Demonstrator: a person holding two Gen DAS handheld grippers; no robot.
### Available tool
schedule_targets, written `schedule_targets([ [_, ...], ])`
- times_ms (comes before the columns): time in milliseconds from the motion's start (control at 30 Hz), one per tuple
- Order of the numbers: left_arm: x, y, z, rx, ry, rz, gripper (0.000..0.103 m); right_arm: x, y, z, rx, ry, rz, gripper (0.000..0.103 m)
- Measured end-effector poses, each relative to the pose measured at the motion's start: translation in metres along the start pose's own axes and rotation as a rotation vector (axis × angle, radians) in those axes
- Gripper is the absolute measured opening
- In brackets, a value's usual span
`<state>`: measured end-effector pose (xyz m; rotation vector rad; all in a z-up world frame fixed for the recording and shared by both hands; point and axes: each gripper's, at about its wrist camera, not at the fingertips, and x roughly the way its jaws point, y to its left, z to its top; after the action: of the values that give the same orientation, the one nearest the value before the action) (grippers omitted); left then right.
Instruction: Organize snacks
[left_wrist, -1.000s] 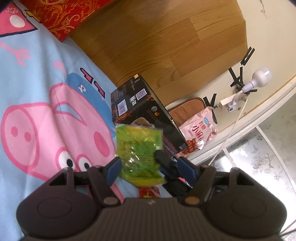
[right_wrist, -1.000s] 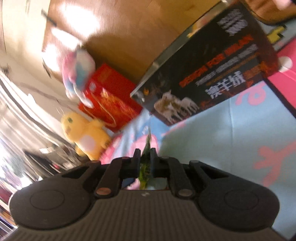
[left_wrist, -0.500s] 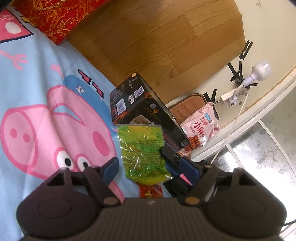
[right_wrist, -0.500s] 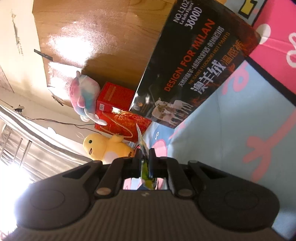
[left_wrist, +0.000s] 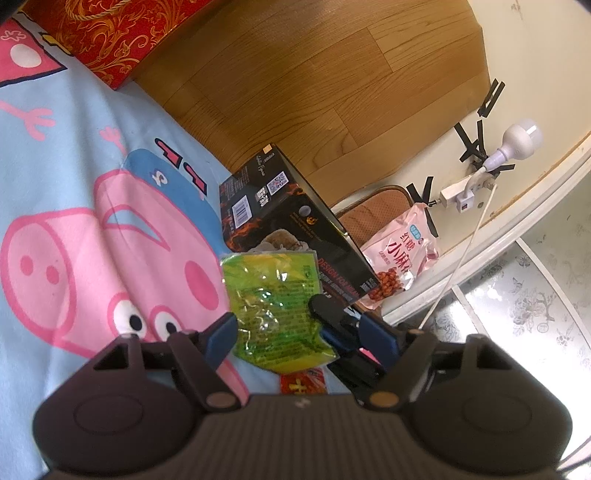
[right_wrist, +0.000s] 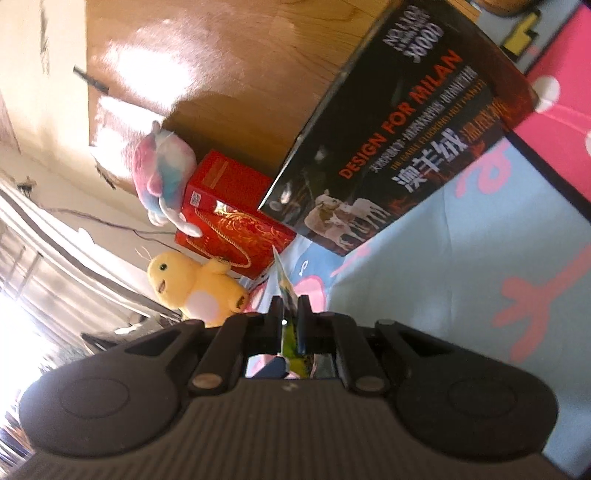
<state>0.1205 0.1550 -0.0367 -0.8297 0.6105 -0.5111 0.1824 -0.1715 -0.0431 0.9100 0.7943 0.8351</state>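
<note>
- Light blue fabric, a cartoon-pig blanket, covers the surface under both grippers; wooden floor lies beyond its edge.
- A black box printed "DESIGN FOR MILAN" stands on the blanket's edge, just behind the green packet.
- A red gift box with gold swirls sits further along the blanket, with a pastel plush toy against it and a yellow plush toy near it.
- A pink snack bag lies beyond the black box, near the wall.
- The green snack packet hangs above the blanket, in front of the black box.
- The right gripper has its fingers pressed narrow on the packet's edge, seen edge-on in its own view.
- The left gripper is spread wide, its blue fingers either side of the packet; whether they touch it I cannot tell.
</note>
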Motion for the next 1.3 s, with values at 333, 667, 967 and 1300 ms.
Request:
schedule_targets([
  [333, 0.0, 0.0, 0.0, 0.0, 0.0, 0.0, 0.075, 0.013, 0.033, -0.019, -0.294, -0.01, -0.148, 0.014],
  [667, 0.0, 0.001, 0.0, -0.006, -0.003, -0.006, 0.075, 0.029, 0.034, -0.023, -0.359, 0.063, -0.22, 0.014],
  [967, -0.004, 0.005, 0.001, -0.029, -0.021, -0.017, 0.075, 0.004, 0.015, -0.01, -0.161, -0.023, -0.093, 0.006],
  [1300, 0.005, -0.005, -0.003, -0.008, 0.017, 0.001, 0.076, -0.017, -0.016, -0.005, 0.097, -0.057, 0.047, 0.006],
])
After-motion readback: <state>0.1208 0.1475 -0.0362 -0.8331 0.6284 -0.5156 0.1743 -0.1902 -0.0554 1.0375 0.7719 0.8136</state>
